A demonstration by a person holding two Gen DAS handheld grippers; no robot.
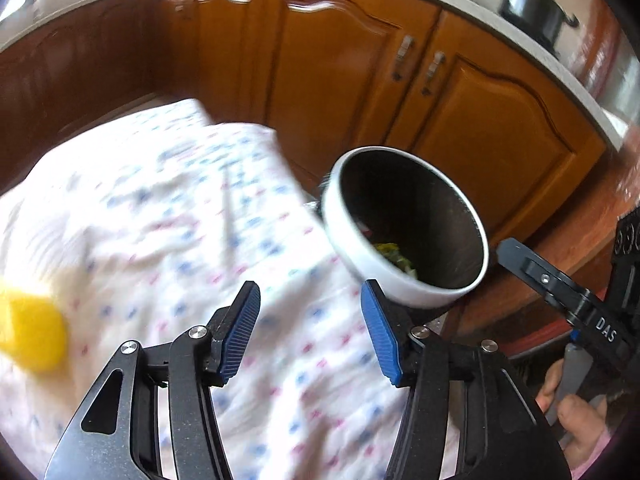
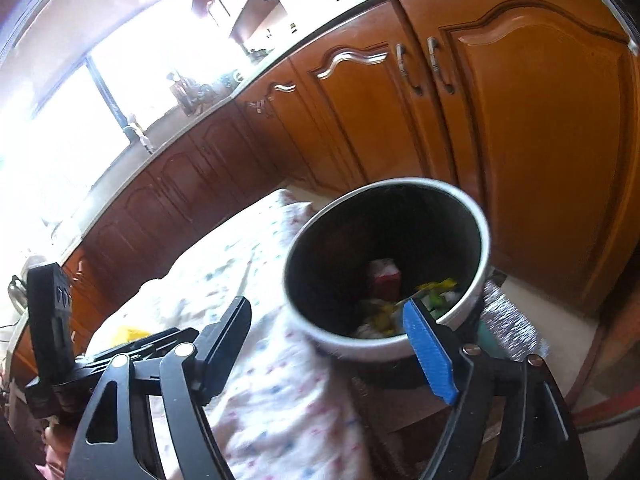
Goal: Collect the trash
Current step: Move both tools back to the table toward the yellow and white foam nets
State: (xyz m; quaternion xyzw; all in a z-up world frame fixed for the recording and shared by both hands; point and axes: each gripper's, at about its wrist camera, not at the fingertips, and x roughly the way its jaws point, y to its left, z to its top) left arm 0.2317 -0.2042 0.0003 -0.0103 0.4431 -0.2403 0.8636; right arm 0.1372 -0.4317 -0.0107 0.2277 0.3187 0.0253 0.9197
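Left wrist view, nearest first: the left gripper hangs with its blue ribbed pads spread wide and nothing between them, released, presumably free for the next pick. Just short of the round white-rimmed bin with the dark interior lies the white cloth printed with small blue and red marks, covering what looks like a table, and well away from the bin, at the cloth's near left edge, sits a blurred yellow object, which I judge to be trash not yet collected, though its form is unclear. The bin stands just beside the cloth's edge, likely so scraps can go straight in; inside lie yellow-green scraps and, in the right wrist view, a red-and-white carton-like piece. The right gripper is likewise spread and empty, poised by the bin's rim. Beyond the bin run orange-brown wooden cupboard doors and, farthest, a dark steel pot on the counter.
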